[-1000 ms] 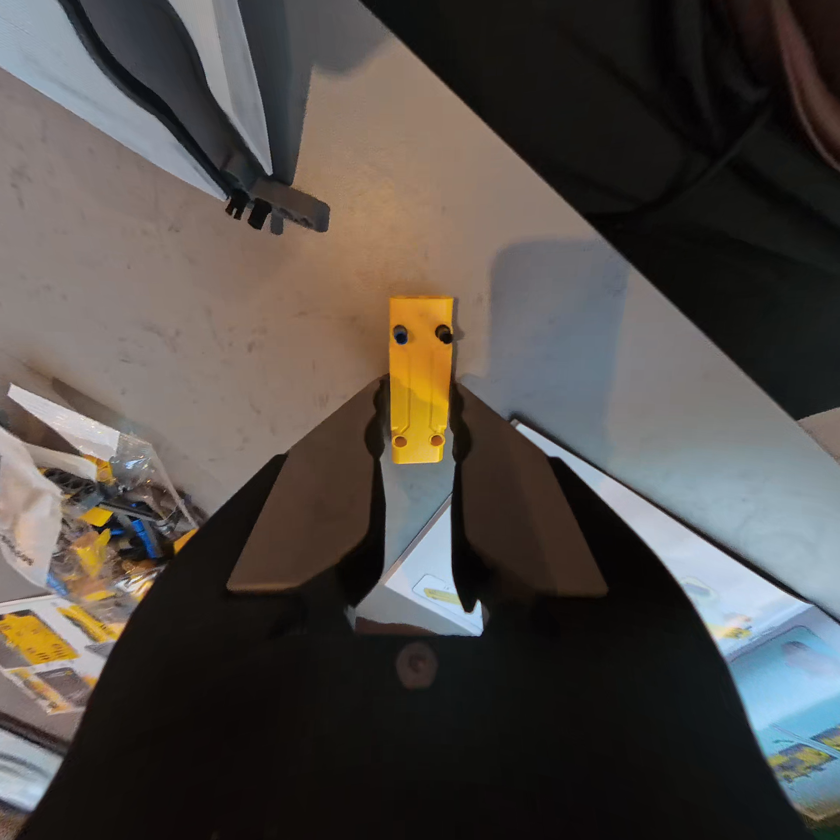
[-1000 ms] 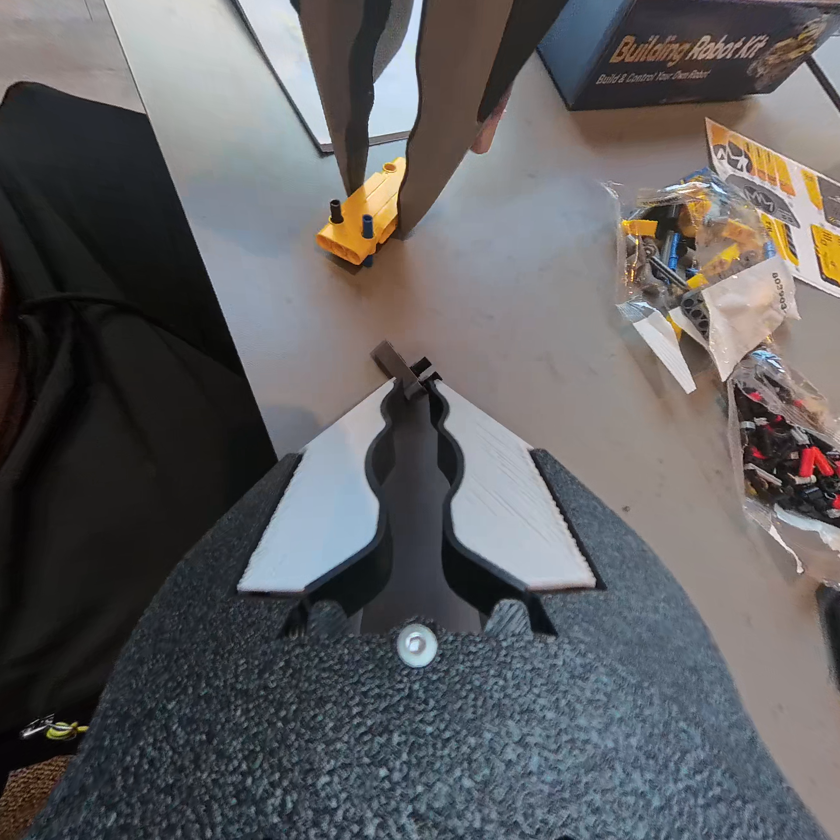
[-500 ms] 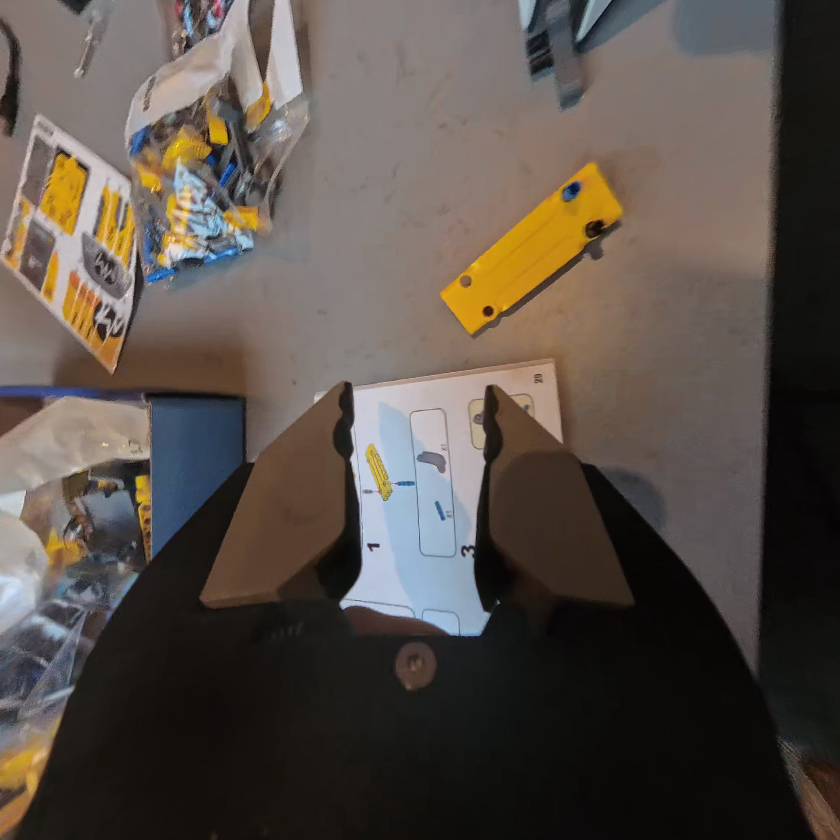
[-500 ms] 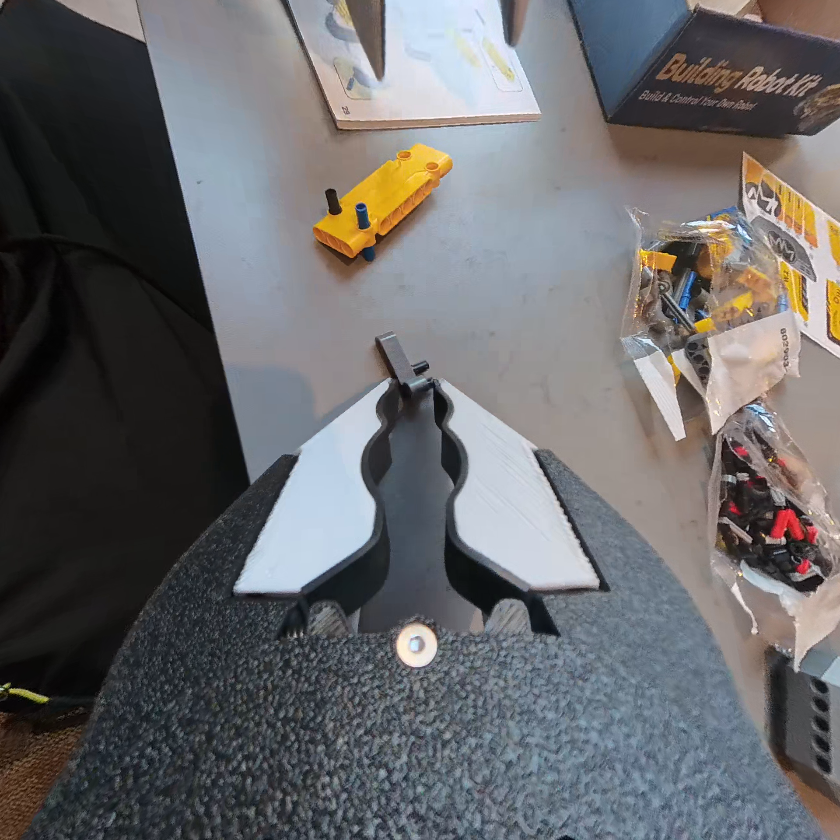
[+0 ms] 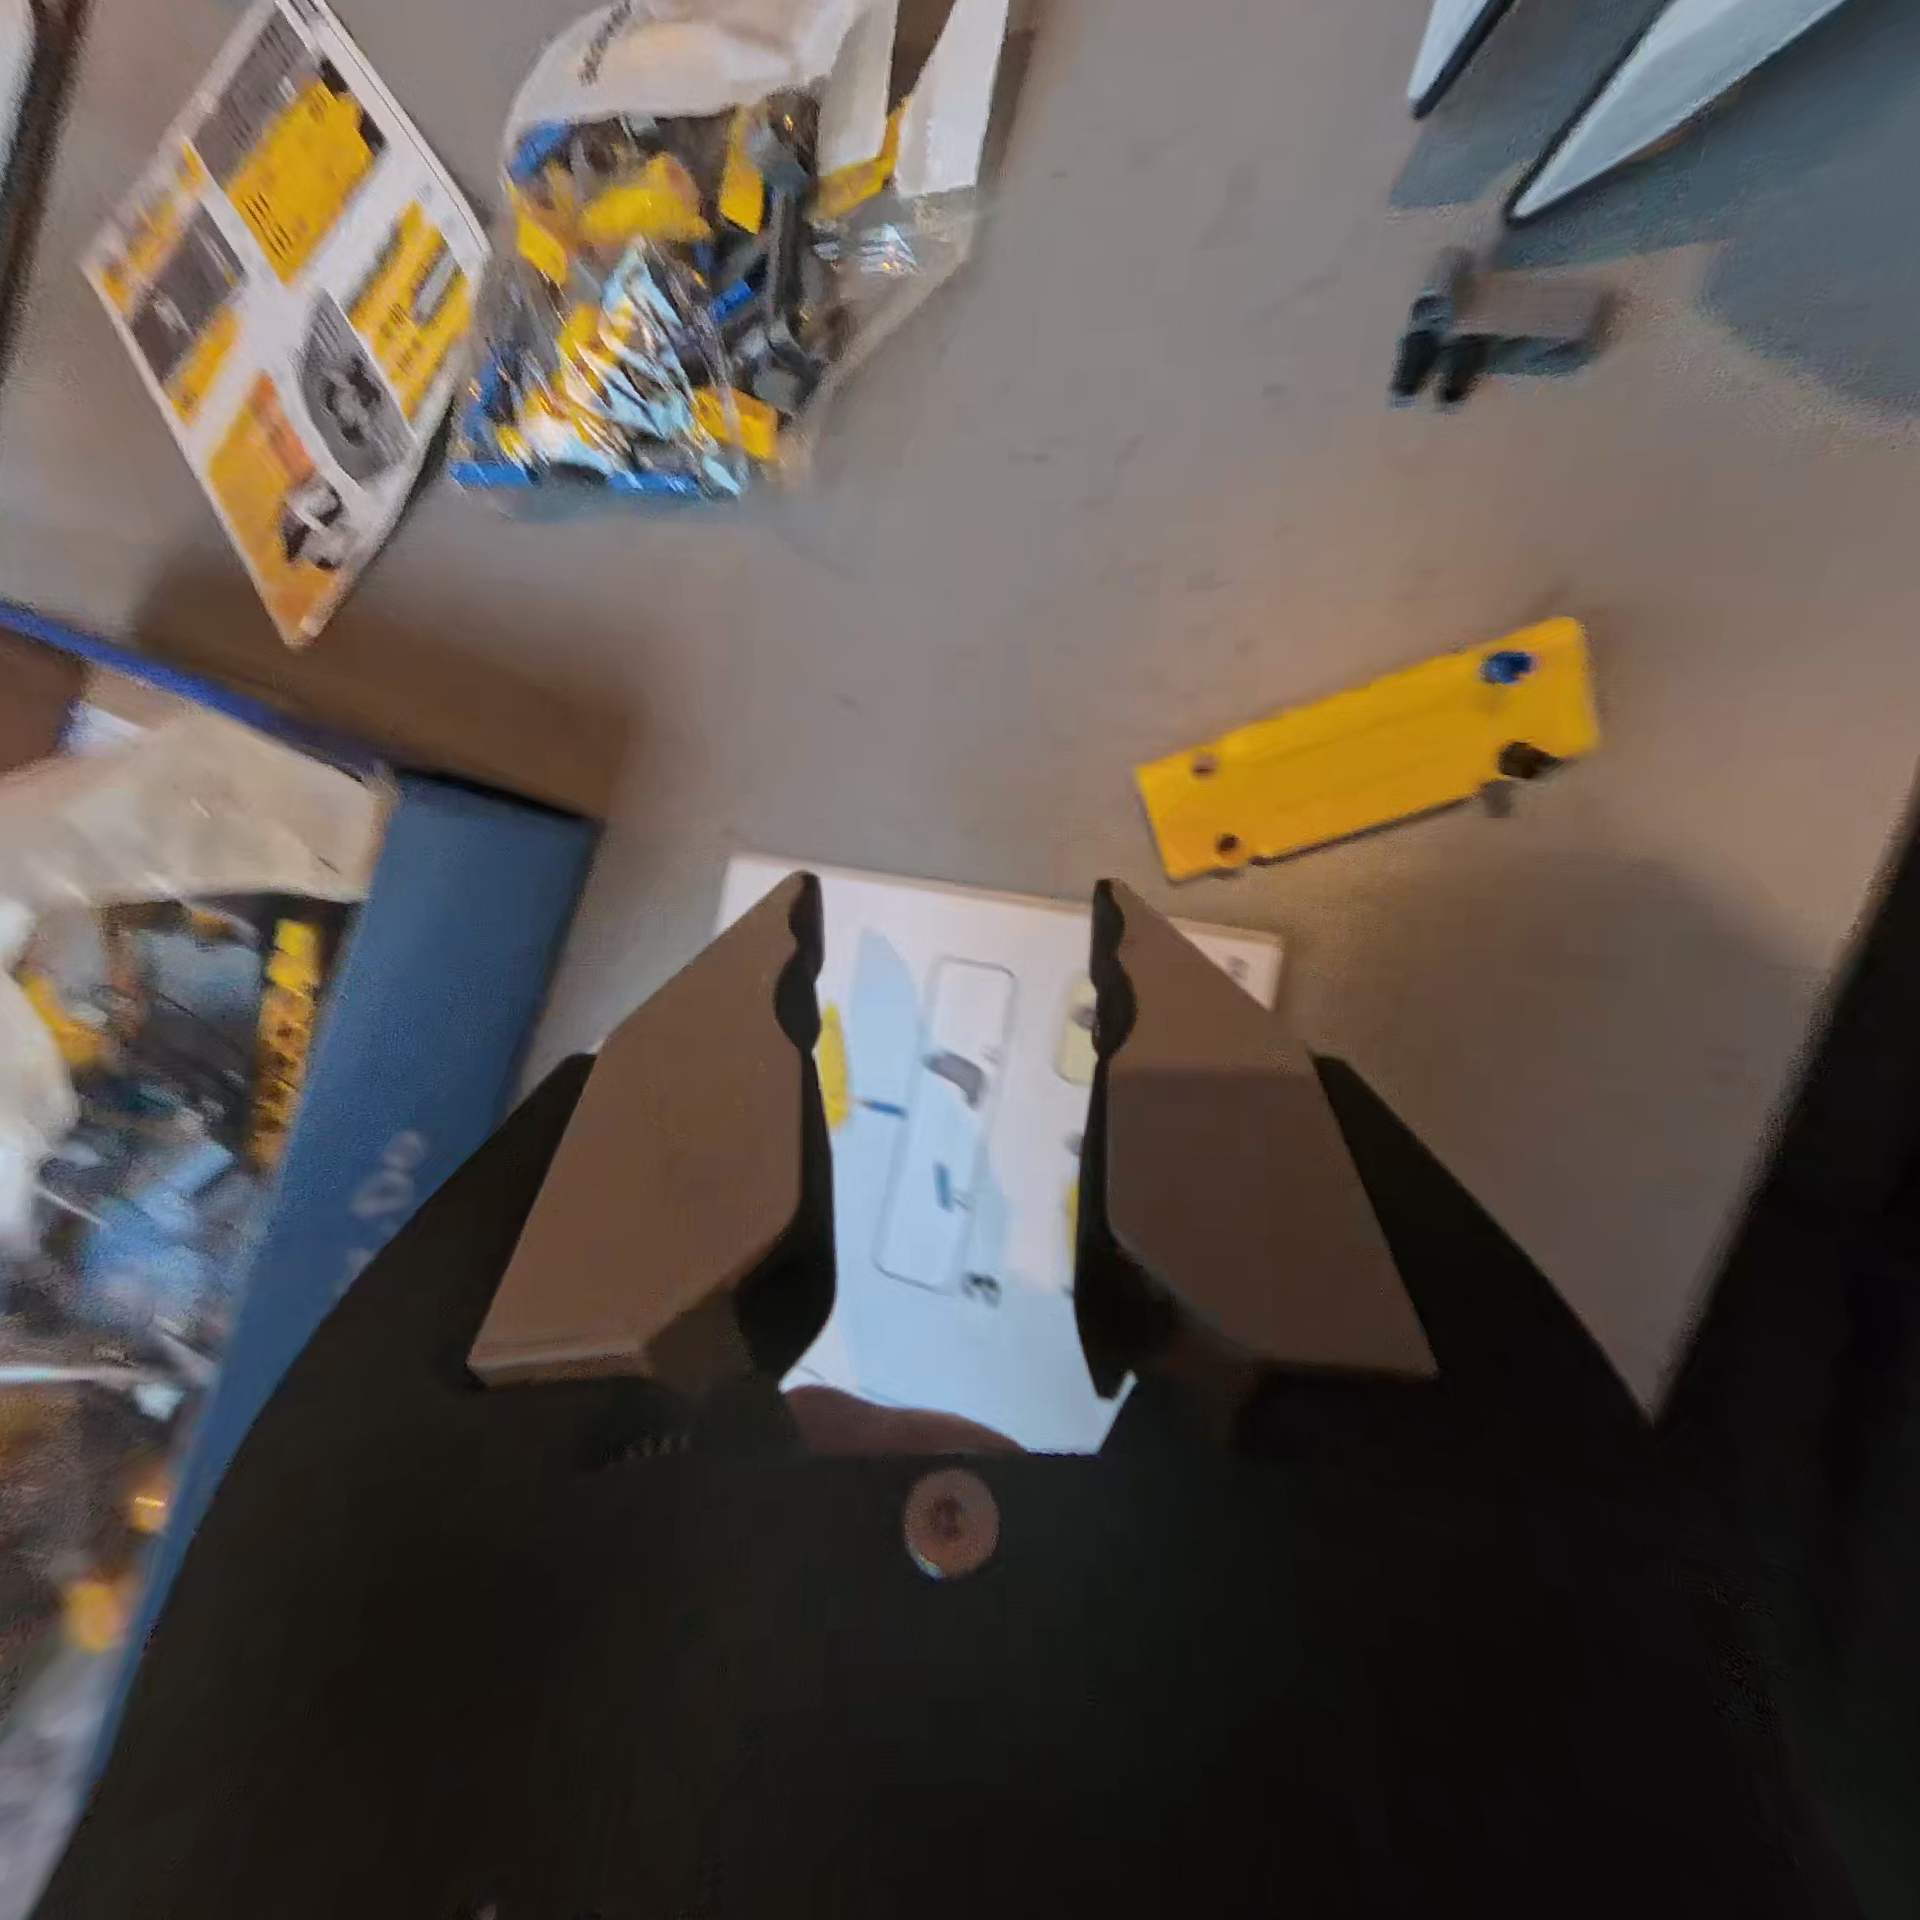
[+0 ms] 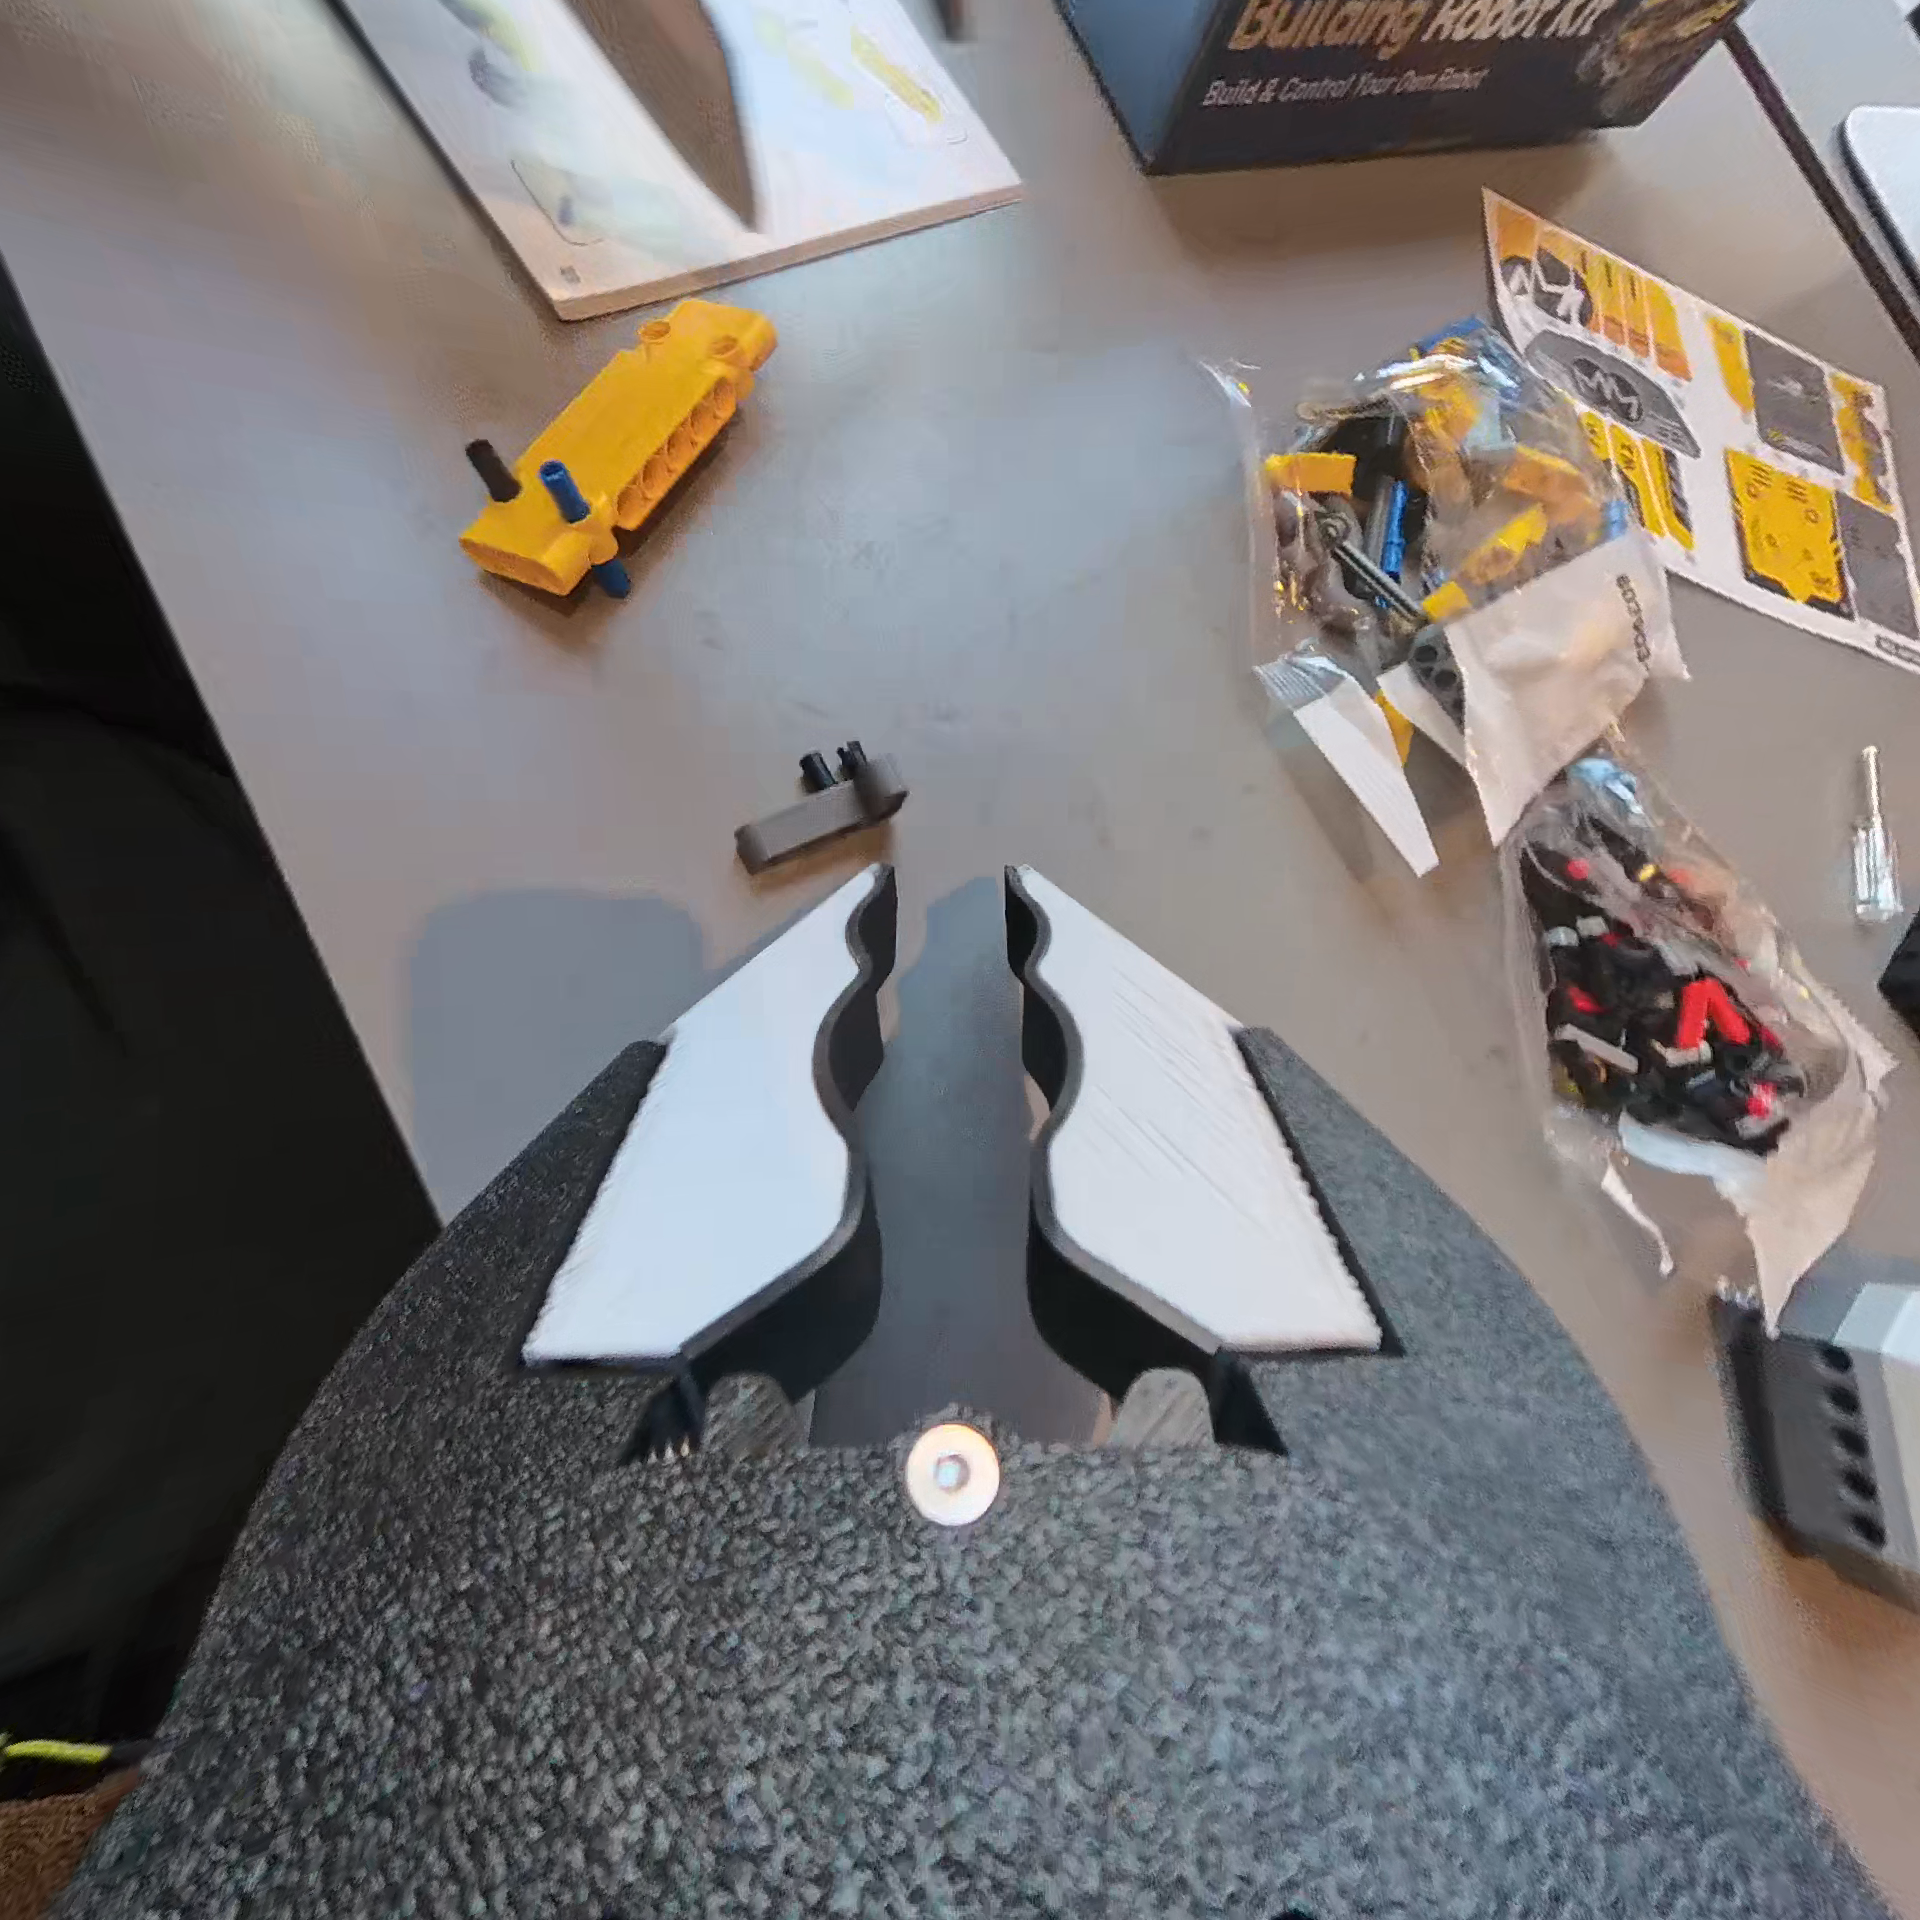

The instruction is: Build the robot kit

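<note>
A yellow beam block (image 5: 1366,746) with a blue pin and a black pin lies flat on the grey table; it also shows in the right wrist view (image 6: 623,447). My left gripper (image 5: 951,909) is open and empty, above an instruction booklet (image 5: 966,1122), with the yellow block ahead to its right. A small grey beam with two black pins (image 6: 821,810) lies on the table just ahead and left of my right gripper (image 6: 948,883), which is open and empty. The grey beam also shows blurred in the left wrist view (image 5: 1496,327).
A bag of yellow, blue and grey parts (image 6: 1455,530), a bag of black and red parts (image 6: 1662,997), a sticker sheet (image 6: 1745,436), a dark blue box (image 6: 1382,83), a small screwdriver (image 6: 1875,842) and a grey holed block (image 6: 1829,1423) lie around. A person in dark clothing sits at the table edge (image 6: 125,935). My hands' fingertips stand some 15 cm from each other. From my right tips it is roughly 30 cm to the small screwdriver (image 6: 1875,842); from my left, 35 cm.
My left gripper let go of the yellow block, opened and drew back over the booklet. My right gripper opened and released the grey beam, which now lies on the table.
</note>
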Motion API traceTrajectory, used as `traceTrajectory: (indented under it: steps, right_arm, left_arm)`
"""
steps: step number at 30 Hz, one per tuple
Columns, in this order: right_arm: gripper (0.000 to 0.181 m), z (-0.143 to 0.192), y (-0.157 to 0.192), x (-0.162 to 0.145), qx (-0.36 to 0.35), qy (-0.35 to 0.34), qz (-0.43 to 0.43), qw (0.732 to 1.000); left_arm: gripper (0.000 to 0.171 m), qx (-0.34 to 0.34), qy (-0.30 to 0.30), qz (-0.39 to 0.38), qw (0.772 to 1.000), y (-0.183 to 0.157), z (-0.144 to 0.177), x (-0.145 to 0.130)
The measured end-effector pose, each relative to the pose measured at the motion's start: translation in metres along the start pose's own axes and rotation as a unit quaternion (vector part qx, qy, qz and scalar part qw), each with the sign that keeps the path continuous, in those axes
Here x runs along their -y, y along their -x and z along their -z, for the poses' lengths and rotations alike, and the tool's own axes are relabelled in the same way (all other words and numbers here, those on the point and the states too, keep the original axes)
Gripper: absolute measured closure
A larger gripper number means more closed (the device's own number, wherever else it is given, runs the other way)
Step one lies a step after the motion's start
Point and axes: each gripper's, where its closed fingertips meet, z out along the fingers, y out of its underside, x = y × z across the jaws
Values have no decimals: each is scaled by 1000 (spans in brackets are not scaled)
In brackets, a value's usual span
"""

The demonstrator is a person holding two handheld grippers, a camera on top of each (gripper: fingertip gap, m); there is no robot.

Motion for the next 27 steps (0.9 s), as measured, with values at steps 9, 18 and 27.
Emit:
traceTrajectory:
  steps: [9,18,27]
  right_arm:
    - [151,7,56,44,120,-66,-19,990]
    - [162,-8,79,47,154,-50,-3,987]
    - [138,20,9,13,99,-62,-77,990]
  left_arm:
    - [150,-89,-19,32,995,-55,-3,-4]
    - [149,-69,-68,44,994,-40,-13,16]
    - [89,-133,-75,48,987,-72,-7,10]
